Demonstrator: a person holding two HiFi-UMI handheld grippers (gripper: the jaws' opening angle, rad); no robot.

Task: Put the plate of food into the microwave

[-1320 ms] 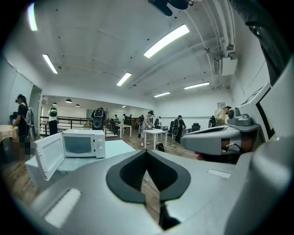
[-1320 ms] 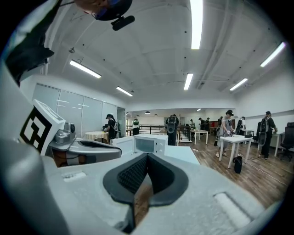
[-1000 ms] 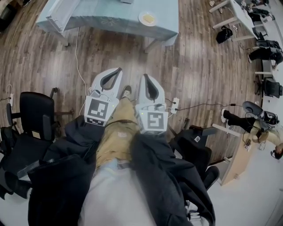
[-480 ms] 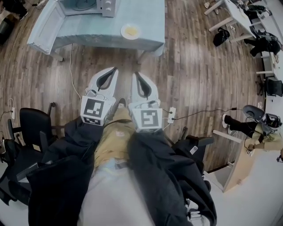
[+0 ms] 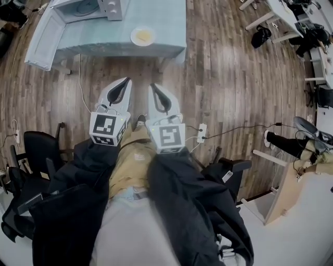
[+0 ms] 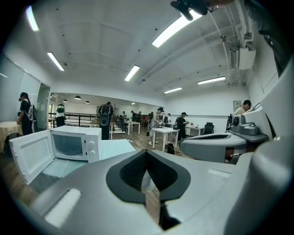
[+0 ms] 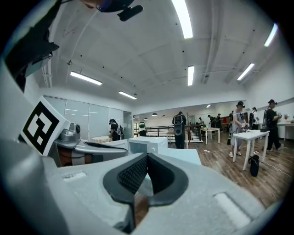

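A white plate with yellow food (image 5: 141, 36) sits near the front edge of a table under a light-blue cloth (image 5: 166, 31). A white microwave (image 5: 91, 6) stands at the table's back left with its door (image 6: 30, 153) swung open; it also shows as the microwave (image 7: 147, 144) in the right gripper view. My left gripper (image 5: 126, 81) and right gripper (image 5: 152, 87) are held side by side over the wood floor, short of the table, pointing towards it. Both are shut with nothing between their jaws, as seen at the left gripper (image 6: 146, 153) and the right gripper (image 7: 147, 158).
Black office chairs (image 5: 39, 150) stand at my left and another chair (image 5: 229, 174) at my right. A power strip (image 5: 202, 133) and cables lie on the floor. A black bag (image 5: 261, 36) and desks are at the far right. People stand at tables (image 6: 163, 133) far back.
The table, plate and microwave have slid down the head view and come nearer. Both grippers have travelled forward towards the table, still shut and side by side.
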